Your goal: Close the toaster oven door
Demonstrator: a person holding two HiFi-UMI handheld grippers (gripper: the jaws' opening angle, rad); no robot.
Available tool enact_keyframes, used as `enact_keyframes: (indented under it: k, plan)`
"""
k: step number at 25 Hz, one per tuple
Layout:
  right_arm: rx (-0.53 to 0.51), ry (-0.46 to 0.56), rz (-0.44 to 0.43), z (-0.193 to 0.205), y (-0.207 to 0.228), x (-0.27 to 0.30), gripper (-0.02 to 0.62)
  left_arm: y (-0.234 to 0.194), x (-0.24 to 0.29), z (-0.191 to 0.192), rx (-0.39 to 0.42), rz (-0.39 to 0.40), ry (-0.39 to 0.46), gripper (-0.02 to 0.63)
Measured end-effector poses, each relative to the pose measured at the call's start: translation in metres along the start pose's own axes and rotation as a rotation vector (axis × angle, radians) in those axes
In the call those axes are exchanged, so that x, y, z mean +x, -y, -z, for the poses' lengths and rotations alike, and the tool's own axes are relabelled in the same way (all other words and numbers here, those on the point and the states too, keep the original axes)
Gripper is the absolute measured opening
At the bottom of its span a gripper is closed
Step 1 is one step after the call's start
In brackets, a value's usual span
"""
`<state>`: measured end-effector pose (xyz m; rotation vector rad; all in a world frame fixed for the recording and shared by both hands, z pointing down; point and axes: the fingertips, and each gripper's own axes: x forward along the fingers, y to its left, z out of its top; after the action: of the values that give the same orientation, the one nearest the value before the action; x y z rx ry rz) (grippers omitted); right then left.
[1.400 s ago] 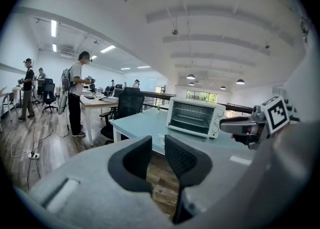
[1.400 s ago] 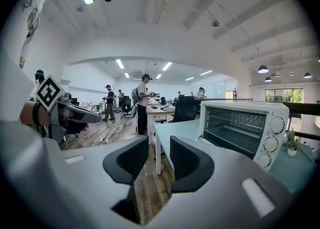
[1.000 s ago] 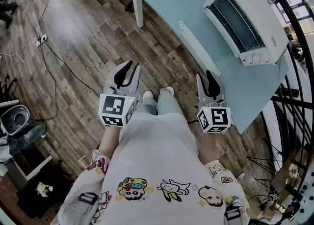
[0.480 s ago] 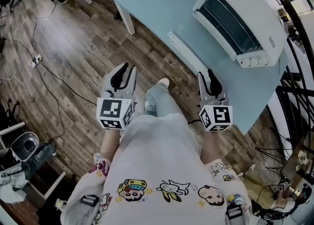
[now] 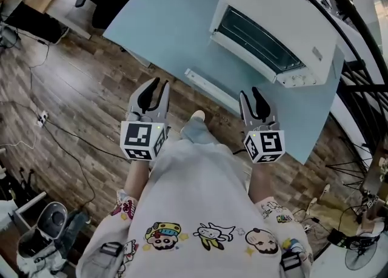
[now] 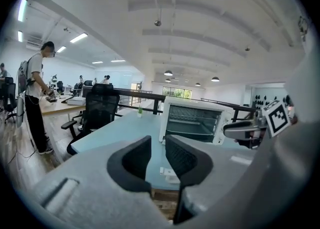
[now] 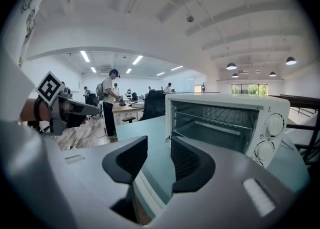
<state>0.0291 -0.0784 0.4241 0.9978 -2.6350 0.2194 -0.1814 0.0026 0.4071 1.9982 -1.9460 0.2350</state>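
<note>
Toaster oven [image 5: 285, 10] beyond right claw [image 5: 248, 92], well apart.

A wood-plank floor [image 5: 73, 107] is seen below. A black chair [image 6: 97, 109] is set beside the pale blue surface [image 5: 163, 22]; hanging lamps [image 6: 168, 73] are lit overhead.

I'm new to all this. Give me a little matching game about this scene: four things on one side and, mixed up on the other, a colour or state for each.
Things:
1. toaster oven door
2. table
3. floor
4. right gripper

Descriptions:
A. brown wood planks
B. fingers apart, nothing between them
C. open, folded down flat
D. light blue

Pairs: 1-C, 2-D, 3-A, 4-B
</note>
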Motion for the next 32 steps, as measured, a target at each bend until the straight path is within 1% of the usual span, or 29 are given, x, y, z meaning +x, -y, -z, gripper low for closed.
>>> enact_keyframes:
  k: [4,9,18,24,32]
  plan:
    - [0.023,0.022,0.049,-0.006,0.016,0.006,0.144,0.004,0.027,-0.012,0.03,0.051,0.0,0.081]
    - [0.049,0.042,0.116,-0.009,0.034,0.001,0.144,0.017,0.051,-0.03,0.075,0.124,0.015,0.089]
    - [0.085,0.06,0.284,-0.009,0.057,-0.027,0.147,0.049,0.09,-0.046,0.141,0.291,0.011,0.094]
    - [0.145,0.041,0.432,0.001,0.065,-0.048,0.147,0.069,0.111,-0.048,0.18,0.438,-0.027,0.098]
    - [0.185,0.029,0.526,0.007,0.059,-0.062,0.147,0.079,0.121,-0.049,0.212,0.538,-0.052,0.098]
